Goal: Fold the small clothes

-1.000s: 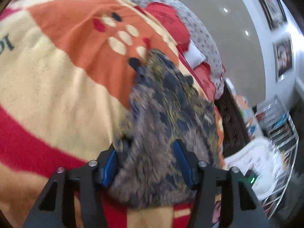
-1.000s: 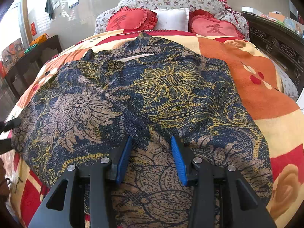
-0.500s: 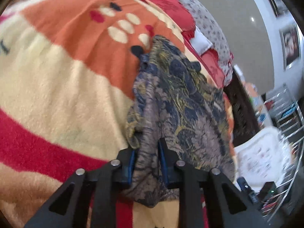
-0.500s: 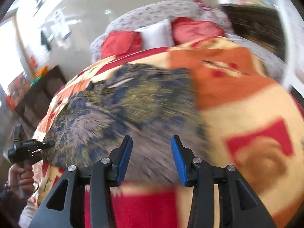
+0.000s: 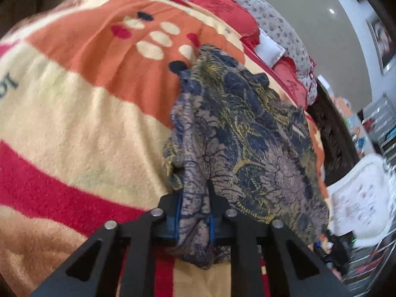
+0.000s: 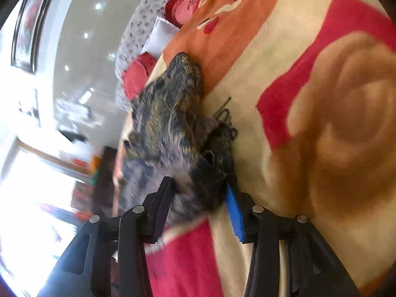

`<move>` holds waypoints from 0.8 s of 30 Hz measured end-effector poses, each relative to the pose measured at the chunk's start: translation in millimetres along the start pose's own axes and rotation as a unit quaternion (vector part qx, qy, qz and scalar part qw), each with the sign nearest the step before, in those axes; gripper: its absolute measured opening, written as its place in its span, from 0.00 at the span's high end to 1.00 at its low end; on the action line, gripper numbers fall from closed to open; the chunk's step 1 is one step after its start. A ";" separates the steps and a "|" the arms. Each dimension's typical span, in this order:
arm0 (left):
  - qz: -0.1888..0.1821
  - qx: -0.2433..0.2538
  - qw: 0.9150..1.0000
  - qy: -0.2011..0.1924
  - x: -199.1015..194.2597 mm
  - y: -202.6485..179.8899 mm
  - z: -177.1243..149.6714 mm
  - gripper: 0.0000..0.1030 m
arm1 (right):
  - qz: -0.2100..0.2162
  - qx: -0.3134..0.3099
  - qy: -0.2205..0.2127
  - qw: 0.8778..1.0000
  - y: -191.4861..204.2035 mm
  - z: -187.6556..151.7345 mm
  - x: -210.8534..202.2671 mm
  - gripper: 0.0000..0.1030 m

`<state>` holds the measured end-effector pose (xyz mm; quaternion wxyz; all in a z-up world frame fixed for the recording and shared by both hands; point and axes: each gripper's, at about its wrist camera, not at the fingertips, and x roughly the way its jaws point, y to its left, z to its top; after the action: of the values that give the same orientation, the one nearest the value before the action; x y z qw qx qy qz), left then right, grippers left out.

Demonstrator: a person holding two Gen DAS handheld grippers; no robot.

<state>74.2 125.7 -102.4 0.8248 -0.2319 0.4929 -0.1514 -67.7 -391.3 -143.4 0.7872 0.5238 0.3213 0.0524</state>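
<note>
A small garment (image 5: 247, 128) of navy, gold and grey floral cloth lies on a bed blanket (image 5: 86, 113) with orange, cream and red patches. My left gripper (image 5: 194, 212) is shut on a bunched corner of the garment at its near edge. In the right wrist view the garment (image 6: 170, 128) is blurred and runs away from me. My right gripper (image 6: 198, 203) is open, with the garment's other near corner lying between its fingers, not pinched.
Red heart cushions (image 5: 220, 7), a white pillow (image 5: 268, 48) and a floral bolster (image 5: 284, 32) sit at the head of the bed. A dark carved wooden bed frame (image 5: 331, 133) and a white stand (image 5: 358, 195) are to the right. A bright window (image 6: 32, 185) is at the left.
My left gripper closed on the garment's corner and holds it bunched. My right gripper swung and rolled to the right edge of the garment, staying open.
</note>
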 end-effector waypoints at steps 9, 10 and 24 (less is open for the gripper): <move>-0.015 0.004 1.000 0.013 -55.5 5.9 -9.1 0.90 | -0.004 -0.102 0.025 0.994 57.6 -17.3 -40.4 1.00; -0.019 0.000 1.000 0.017 -61.0 8.6 -12.9 0.90 | -0.009 -0.107 0.035 0.994 61.5 -23.7 -46.3 1.00; 0.005 -0.024 1.000 0.000 -58.9 27.7 -41.8 0.89 | -0.145 -0.210 -0.019 0.967 140.5 -20.6 -50.1 1.00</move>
<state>10.4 167.6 -90.4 0.8197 -0.2489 0.4978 -0.1359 -83.1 -333.3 -5.3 0.8845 0.2958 0.3607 -0.0057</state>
